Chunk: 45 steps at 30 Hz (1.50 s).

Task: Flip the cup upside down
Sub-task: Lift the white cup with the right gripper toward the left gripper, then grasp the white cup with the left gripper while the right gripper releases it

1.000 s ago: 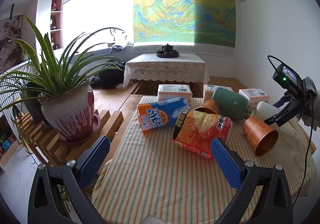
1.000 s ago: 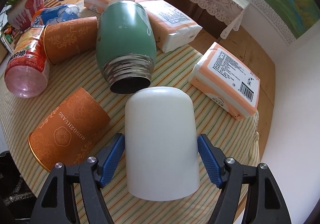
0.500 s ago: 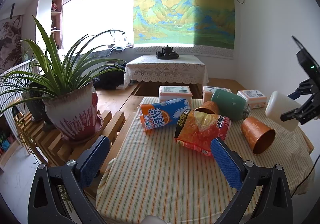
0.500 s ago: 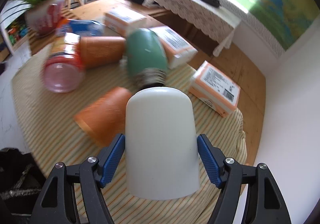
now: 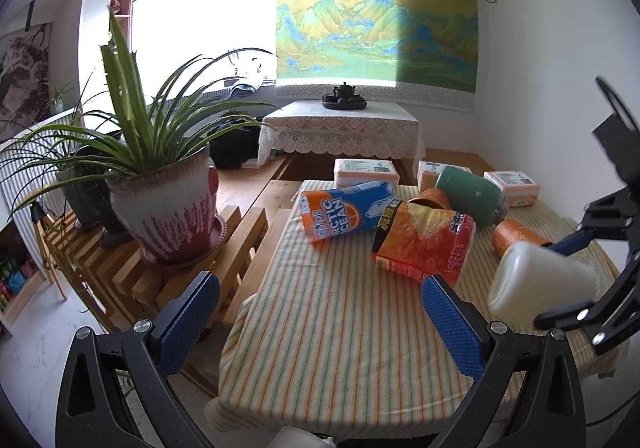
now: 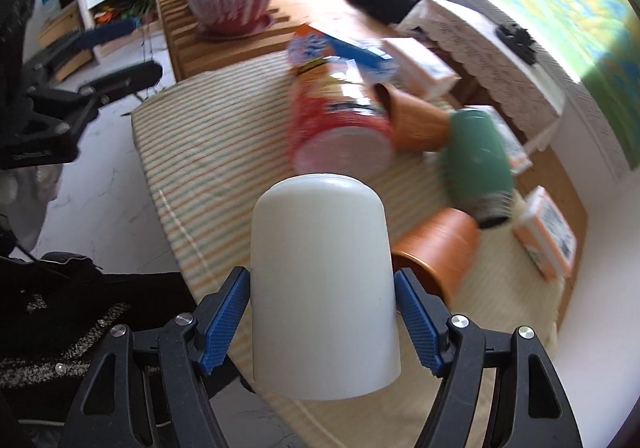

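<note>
Your worktop, under its striped cloth, carries the same clutter as a second ago — tissue packs, the green flask, the snack tubes and two orange paper cups lying on their sides — but the white cup is no longer down among them. Half a second back it was raised at the worktop's right side; now you have swung it in over the near right part of the cloth, clear of the surface, closed end leading and tipped down-left in the left view. Your right tongs are clenched on its walls near the rim, which means the turn-over is underway, and what remains is setting it mouth-down. Your left tongs hang released and idle.
</note>
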Each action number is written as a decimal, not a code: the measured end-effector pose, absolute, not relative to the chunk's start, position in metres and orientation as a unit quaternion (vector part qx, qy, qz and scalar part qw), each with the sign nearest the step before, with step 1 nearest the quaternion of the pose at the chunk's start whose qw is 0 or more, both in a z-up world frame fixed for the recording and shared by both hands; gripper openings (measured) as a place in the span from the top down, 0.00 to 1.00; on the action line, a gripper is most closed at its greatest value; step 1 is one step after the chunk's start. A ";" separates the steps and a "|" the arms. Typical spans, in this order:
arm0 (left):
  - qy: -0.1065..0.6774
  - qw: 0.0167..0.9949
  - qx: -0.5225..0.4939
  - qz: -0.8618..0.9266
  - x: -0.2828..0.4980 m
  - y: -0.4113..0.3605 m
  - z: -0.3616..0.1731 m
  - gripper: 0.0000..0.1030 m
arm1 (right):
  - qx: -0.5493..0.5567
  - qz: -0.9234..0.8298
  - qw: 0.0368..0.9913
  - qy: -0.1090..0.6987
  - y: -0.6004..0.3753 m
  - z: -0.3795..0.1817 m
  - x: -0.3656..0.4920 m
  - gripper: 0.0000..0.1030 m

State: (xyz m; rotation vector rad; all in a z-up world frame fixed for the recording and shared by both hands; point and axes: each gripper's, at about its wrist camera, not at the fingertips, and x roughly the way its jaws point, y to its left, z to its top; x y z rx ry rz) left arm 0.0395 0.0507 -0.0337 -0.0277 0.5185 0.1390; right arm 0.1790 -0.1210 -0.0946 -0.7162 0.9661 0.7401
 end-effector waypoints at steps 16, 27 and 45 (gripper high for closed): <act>0.268 0.961 -0.012 0.072 0.037 0.055 -0.040 0.01 | -0.329 0.343 0.770 0.425 -0.090 -0.118 0.186 0.31; 0.300 0.952 -0.037 0.041 0.045 0.043 -0.044 0.01 | -0.268 0.351 0.798 0.409 -0.114 -0.092 0.186 0.27; 0.429 0.868 -0.248 -0.031 0.095 0.009 -0.084 0.01 | -0.060 0.145 0.928 0.338 -0.249 -0.078 0.139 0.27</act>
